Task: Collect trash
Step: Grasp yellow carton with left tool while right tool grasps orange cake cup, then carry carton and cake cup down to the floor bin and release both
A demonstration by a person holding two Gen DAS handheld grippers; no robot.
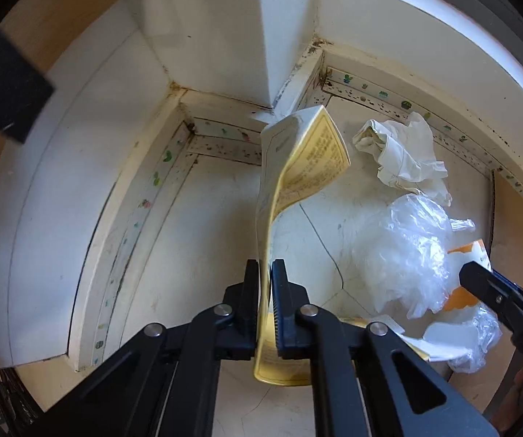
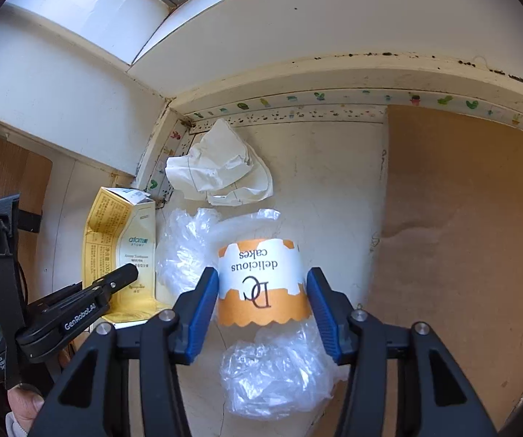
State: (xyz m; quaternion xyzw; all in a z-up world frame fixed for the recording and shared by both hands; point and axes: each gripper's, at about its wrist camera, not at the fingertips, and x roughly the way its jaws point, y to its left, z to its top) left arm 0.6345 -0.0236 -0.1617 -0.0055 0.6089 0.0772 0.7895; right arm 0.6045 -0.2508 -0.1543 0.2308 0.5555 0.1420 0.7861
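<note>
Left wrist view first: the left gripper (image 1: 265,273) has its black jaws clamped on a flattened yellow toothpaste box (image 1: 298,167), which bends up and away over the pale floor (image 1: 203,225). Just right of it lies a crumpled white paper (image 1: 403,153), and nearer, a clear plastic bag (image 1: 407,251) with an orange-and-white cake wrapper (image 1: 465,273) on it. The right gripper (image 1: 480,280) reaches in from that side.

Right wrist view now: blue pads (image 2: 203,306) stand either side of the cake wrapper (image 2: 261,284), jaws partly open; whether they touch it, I cannot tell. Crinkled plastic bag (image 2: 272,375) spreads under and behind the wrapper, crowding the fingers. The box (image 2: 123,247) stands left, beside the bag.

Edges: baseboard (image 2: 334,73) with cactus-print tape (image 2: 443,100) closes off the far side, a wall corner (image 1: 268,36) juts in, and brown cardboard (image 2: 472,218) covers the floor at right, bare of trash.
</note>
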